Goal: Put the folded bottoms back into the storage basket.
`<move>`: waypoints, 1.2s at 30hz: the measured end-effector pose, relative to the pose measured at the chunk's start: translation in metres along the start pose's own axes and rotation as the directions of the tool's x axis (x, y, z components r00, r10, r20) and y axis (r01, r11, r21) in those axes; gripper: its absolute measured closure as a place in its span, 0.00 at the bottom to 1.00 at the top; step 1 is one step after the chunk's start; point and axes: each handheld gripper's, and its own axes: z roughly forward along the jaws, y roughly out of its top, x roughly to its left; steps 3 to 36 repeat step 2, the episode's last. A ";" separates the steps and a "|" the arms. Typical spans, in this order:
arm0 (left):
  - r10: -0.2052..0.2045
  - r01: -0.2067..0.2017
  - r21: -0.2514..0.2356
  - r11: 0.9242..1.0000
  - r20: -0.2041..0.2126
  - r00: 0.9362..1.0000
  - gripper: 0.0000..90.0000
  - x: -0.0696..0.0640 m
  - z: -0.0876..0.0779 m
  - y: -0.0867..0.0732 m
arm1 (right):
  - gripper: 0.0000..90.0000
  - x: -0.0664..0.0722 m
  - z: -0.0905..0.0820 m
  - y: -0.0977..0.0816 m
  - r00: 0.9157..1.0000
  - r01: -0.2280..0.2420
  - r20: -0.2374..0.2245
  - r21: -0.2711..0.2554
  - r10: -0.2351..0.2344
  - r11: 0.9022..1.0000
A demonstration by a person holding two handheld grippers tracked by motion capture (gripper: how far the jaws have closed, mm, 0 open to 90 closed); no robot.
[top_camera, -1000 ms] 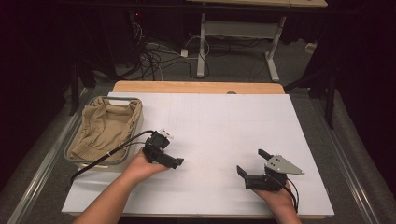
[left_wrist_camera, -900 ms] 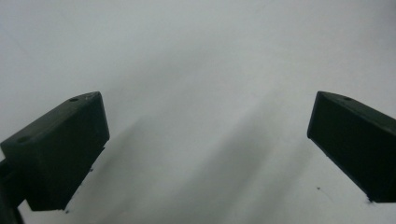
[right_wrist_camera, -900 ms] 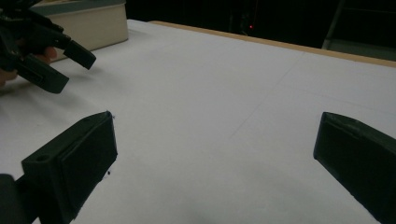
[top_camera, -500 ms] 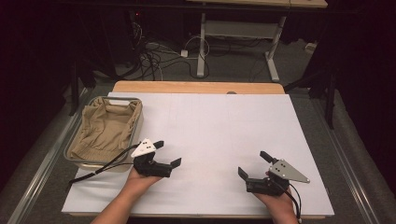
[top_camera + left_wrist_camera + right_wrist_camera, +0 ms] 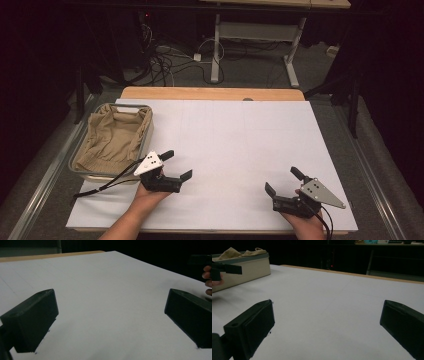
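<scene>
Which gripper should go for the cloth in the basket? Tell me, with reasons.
Left, probably. The left gripper sits open right beside the basket holding the beige cloth. The right gripper, also open, is at the table's opposite near corner, far from it.

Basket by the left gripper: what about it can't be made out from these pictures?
- Under the cloth: the tan fabric lines the basket, high view.
- Near rim: partly behind the left gripper and its cable.
- Right gripper view: the basket is cut off by the left edge, its inside hidden by its wall.
</scene>
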 end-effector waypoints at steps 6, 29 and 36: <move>0.002 -0.002 -0.002 1.000 -0.005 1.000 0.00 0.000 0.000 0.000 | 0.00 -0.001 -0.001 0.000 1.000 -0.005 0.001 -0.004 0.005 1.000; 0.002 -0.002 -0.002 1.000 -0.005 1.000 0.00 0.000 0.000 0.000 | 0.00 -0.001 -0.001 0.000 1.000 -0.005 0.001 -0.004 0.005 1.000; 0.002 -0.002 -0.002 1.000 -0.005 1.000 0.00 0.000 0.000 0.000 | 0.00 -0.001 -0.001 0.000 1.000 -0.005 0.001 -0.004 0.005 1.000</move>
